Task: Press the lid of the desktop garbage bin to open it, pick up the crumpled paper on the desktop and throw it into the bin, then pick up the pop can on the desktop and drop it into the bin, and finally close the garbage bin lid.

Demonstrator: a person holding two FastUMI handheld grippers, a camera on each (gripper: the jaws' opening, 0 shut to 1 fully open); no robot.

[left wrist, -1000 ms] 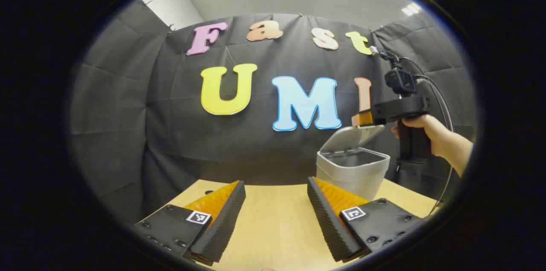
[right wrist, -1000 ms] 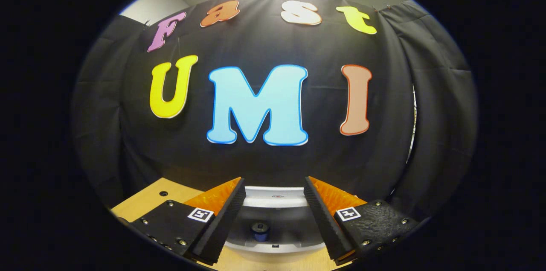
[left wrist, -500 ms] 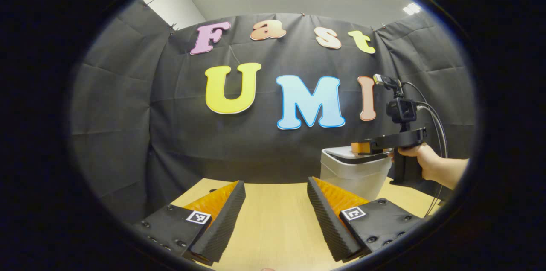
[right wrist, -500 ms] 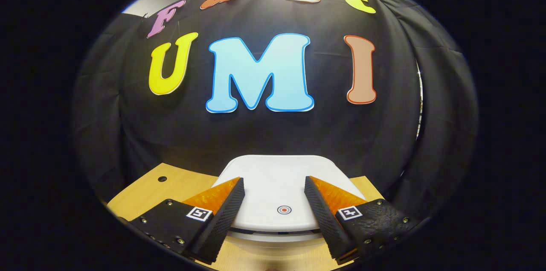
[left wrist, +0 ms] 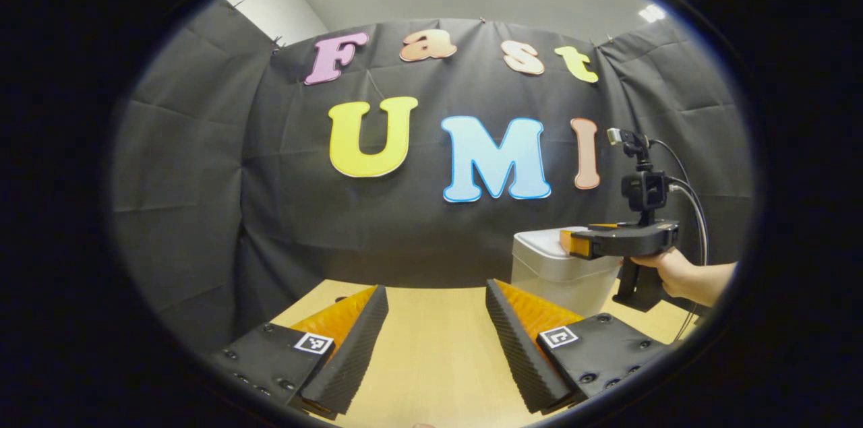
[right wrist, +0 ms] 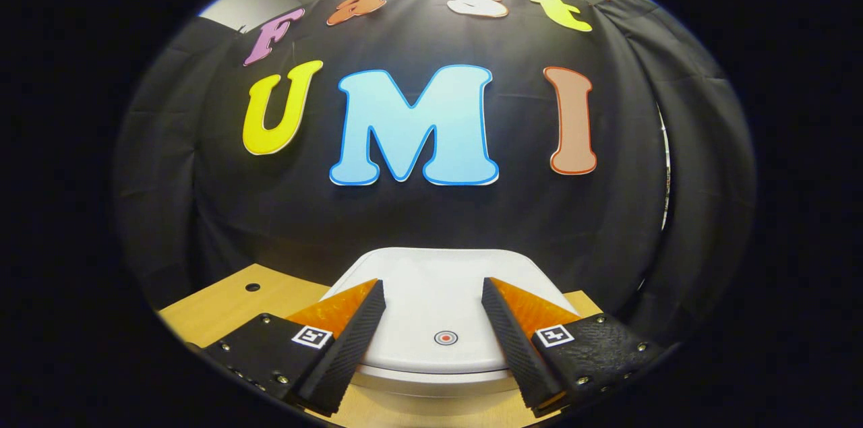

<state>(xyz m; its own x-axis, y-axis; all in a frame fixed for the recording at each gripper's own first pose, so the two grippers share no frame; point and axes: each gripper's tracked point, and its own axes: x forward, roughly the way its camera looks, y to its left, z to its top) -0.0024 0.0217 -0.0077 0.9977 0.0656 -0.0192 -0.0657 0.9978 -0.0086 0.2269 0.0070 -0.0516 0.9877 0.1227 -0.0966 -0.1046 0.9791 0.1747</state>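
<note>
Now lying flat on the garbage bin, where a second ago it was standing propped open, the lid is sitting closed beneath the right gripper. That gripper's fingers are spreading wide apart over the lid, grasping nothing, with the lid's small round press mark lying between them; whether they are touching the lid cannot be told. In the left gripper view, the bin is standing at about 3 o'clock on the wooden desktop, close against the black cloth wall, while a hand is gripping the right gripper's handle just beside it. At the bottom of that view the left gripper is hovering over bare desktop, its fingers spread and holding nothing.
</note>
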